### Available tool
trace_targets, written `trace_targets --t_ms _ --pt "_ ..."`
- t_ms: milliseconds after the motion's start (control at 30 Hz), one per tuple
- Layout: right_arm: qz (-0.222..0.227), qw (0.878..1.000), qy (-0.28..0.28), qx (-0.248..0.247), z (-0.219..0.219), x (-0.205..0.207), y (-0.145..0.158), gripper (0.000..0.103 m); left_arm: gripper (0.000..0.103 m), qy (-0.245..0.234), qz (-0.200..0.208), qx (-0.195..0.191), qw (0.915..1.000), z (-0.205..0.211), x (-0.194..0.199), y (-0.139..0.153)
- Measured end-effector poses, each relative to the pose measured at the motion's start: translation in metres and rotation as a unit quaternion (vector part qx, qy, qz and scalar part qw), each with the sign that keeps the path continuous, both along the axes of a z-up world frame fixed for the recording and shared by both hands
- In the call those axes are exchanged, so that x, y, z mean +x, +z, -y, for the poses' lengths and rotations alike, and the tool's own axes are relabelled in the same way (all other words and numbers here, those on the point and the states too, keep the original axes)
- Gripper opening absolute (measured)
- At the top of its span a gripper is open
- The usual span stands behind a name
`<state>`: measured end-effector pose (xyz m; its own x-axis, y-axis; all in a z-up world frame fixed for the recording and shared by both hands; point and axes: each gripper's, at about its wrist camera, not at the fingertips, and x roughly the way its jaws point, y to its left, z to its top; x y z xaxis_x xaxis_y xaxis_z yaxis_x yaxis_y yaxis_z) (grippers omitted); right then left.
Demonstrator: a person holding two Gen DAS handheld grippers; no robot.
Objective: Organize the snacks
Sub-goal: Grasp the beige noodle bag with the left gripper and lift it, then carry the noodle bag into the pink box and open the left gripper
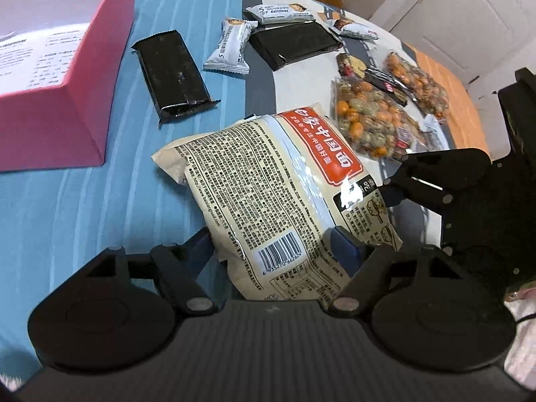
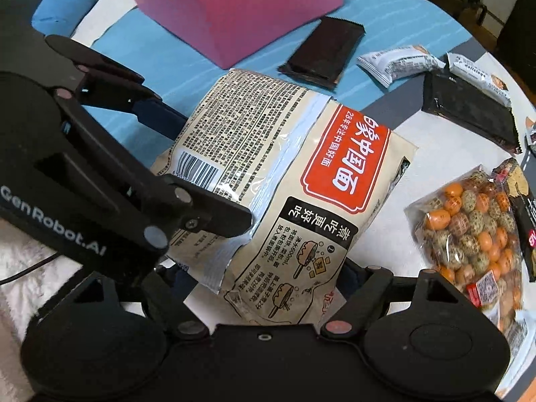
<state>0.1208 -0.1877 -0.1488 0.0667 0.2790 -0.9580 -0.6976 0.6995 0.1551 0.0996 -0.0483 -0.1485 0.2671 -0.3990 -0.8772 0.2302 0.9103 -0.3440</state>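
A cream instant-noodle packet (image 1: 268,181) with a red label is held above the blue cloth by both grippers. My left gripper (image 1: 278,244) is shut on the noodle packet at its barcode end. My right gripper (image 2: 264,278) is shut on the same noodle packet (image 2: 284,174) at its other end; the right gripper also shows in the left wrist view (image 1: 392,184), and the left gripper in the right wrist view (image 2: 207,167). An open pink box (image 1: 50,77) stands to the left, and it shows beyond the packet in the right wrist view (image 2: 241,10).
Two black packets (image 1: 174,73) (image 1: 294,43), small white snack bars (image 1: 231,47) and clear bags of orange and speckled balls (image 1: 372,117) (image 2: 475,227) lie on the cloth. A white door (image 1: 469,10) is at the far right.
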Motion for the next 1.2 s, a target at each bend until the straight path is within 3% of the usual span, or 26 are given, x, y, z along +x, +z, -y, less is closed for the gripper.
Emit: trace_targets --t_ms 133,267,400,633,800,1000,1200 --pt "-0.008 1.000 -0.008 0.012 -0.001 -0.002 -0.003 0.085 0.075 -0.005 0.008 0.004 0.9999 -0.006 -0.016 0.013" --pt "0.028 0.999 -0.006 0.028 -0.003 -0.009 0.005 0.085 0.075 -0.009 0.031 0.001 0.9995 -0.020 -0.029 0.034" --pt "0.072 0.996 -0.009 0.050 -0.012 -0.018 0.033 0.085 0.075 0.000 0.067 -0.004 0.9977 -0.040 -0.039 0.063" --pt "0.108 0.991 -0.019 0.076 -0.043 -0.014 0.065 0.085 0.075 -0.008 0.132 0.053 0.9898 -0.059 -0.049 0.116" --pt "0.142 0.987 -0.004 0.078 -0.072 -0.005 0.088 0.085 0.078 0.032 0.170 0.076 0.9819 -0.080 -0.048 0.141" --pt "0.170 0.982 0.002 0.081 -0.105 0.022 0.088 0.085 0.078 0.057 0.192 0.097 0.9749 -0.109 -0.023 0.152" --pt "0.172 0.978 -0.030 0.111 -0.131 0.071 0.080 0.085 0.078 0.072 0.197 0.096 0.9730 -0.140 0.038 0.152"
